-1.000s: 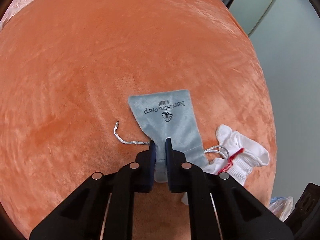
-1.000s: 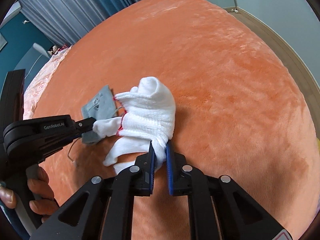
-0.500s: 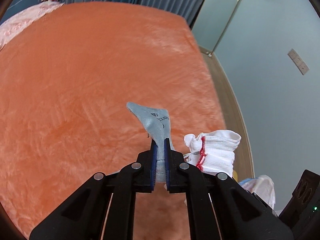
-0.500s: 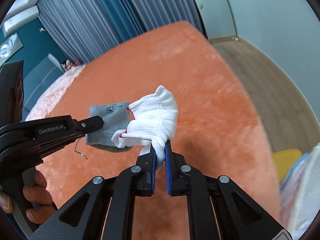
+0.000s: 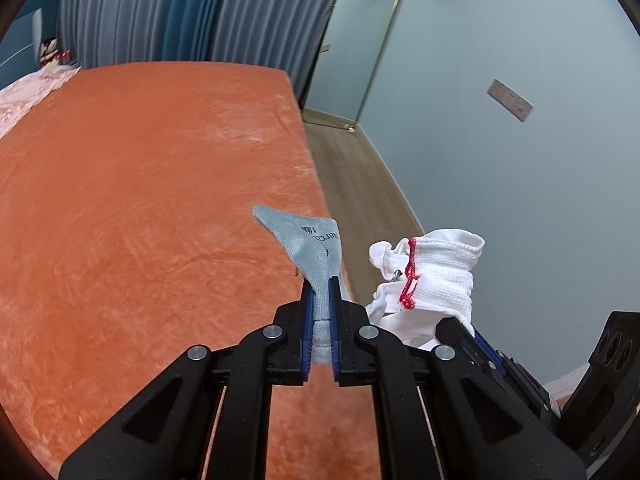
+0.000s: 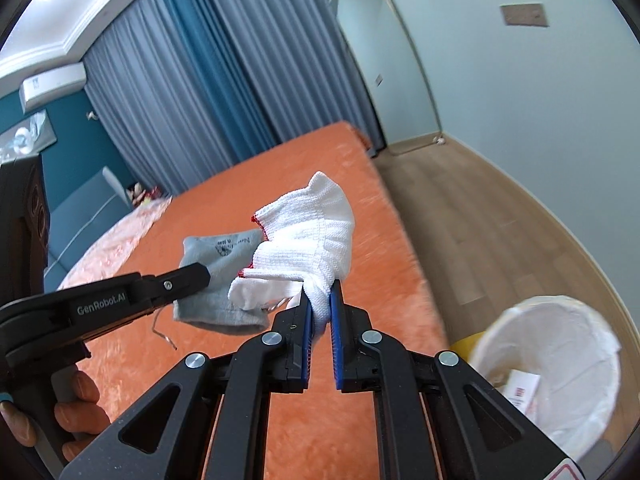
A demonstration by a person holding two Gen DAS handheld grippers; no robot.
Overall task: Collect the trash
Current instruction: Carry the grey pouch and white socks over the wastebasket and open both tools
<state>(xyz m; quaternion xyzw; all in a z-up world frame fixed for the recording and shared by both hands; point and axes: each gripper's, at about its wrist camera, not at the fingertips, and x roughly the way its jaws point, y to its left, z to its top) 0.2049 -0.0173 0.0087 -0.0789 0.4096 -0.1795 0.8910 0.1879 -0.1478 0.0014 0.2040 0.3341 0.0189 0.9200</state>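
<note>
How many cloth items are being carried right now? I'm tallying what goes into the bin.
2. A grey pouch pinched in the left gripper, and a white glove pinched in the right gripper.

Even, soft indoor light, no hard shadows, strong fisheye bending with dark corners, motion blur on the round white-lined waste bin (image 6: 560, 364), foreground sharp

Each camera sits on a hand-held gripper, looking forward and down, high over the orange bed (image 5: 140, 200). Both see the curtains (image 6: 208, 80), the wood floor (image 6: 500, 220) and each other's gripper.
</note>
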